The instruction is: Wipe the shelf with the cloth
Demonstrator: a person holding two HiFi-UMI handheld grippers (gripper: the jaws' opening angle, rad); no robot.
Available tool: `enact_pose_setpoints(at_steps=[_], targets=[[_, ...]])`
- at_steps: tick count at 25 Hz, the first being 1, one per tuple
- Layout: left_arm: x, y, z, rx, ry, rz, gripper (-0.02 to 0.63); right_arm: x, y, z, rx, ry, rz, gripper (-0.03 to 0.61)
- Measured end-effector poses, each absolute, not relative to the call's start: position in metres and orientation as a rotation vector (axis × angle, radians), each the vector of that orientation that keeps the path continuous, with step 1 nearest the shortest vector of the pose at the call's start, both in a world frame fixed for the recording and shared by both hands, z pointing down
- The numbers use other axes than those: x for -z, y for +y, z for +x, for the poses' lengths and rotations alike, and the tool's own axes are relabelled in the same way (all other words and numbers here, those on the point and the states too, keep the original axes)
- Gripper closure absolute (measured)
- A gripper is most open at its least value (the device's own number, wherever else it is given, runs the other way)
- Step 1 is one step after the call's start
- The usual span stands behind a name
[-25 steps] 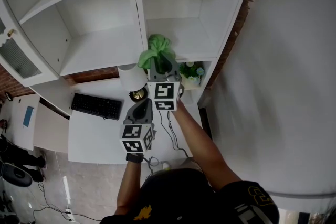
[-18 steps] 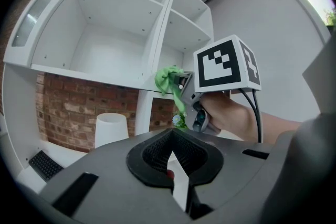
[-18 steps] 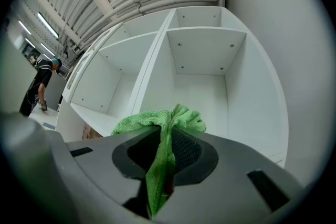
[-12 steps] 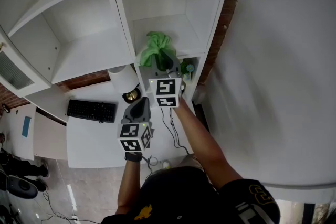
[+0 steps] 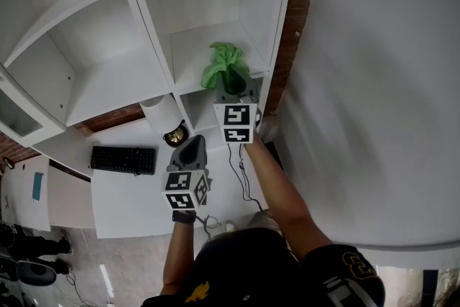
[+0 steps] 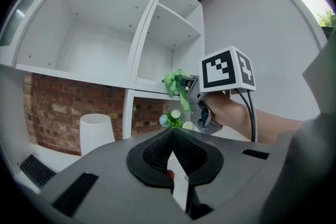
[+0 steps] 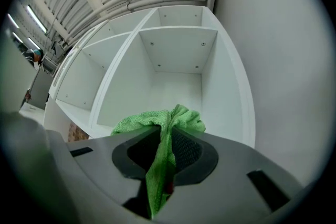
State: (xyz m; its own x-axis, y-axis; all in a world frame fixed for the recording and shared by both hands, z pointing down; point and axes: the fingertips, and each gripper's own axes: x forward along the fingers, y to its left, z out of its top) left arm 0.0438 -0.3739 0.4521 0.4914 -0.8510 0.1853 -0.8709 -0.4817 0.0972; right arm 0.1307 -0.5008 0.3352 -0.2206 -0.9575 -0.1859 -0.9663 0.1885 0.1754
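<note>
A bunched green cloth (image 5: 225,62) is pinched in my right gripper (image 5: 233,85), which is shut on it. The cloth sits over the front part of the white shelf board (image 5: 192,45) in the right-hand compartment; I cannot tell if it touches the board. In the right gripper view the cloth (image 7: 160,131) hangs down between the jaws, with the compartment's back wall (image 7: 176,86) ahead. My left gripper (image 5: 192,147) is lower, over the desk, shut and holding nothing. From the left gripper view I see the cloth (image 6: 175,85) at the shelf's front edge (image 6: 149,83).
Below the shelf a white lamp (image 5: 161,113) and a black keyboard (image 5: 123,159) are on the white desk (image 5: 126,201). A small flower pot (image 6: 176,119) stands under the shelf. A plain white wall (image 5: 374,83) runs along the right, beside a brick strip (image 5: 296,3).
My right gripper has carried the cloth a little further in over the shelf board. The left gripper has stayed low over the desk. The head view has swung, so the shelf sits more to the left.
</note>
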Motion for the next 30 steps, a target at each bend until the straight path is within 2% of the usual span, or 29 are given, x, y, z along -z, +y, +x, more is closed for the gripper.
enact_pose_setpoints(at_steps=[10, 24, 30], targets=[[-0.450, -0.372, 0.061, -0.172, -1.438, 2.603, 0.597, -0.334, -0.512, 0.208, -0.294, 2.281, -2.105, 0.515], [-0.432, -0.359, 0.057, -0.145, -1.410, 2.685, 0.597, -0.335, -0.511, 0.216, -0.310, 2.253, -2.153, 0.515], [-0.455, -0.353, 0.061, -0.162, -1.316, 2.679, 0.597, -0.333, -0.516, 0.209, -0.370, 2.265, -2.194, 0.515]])
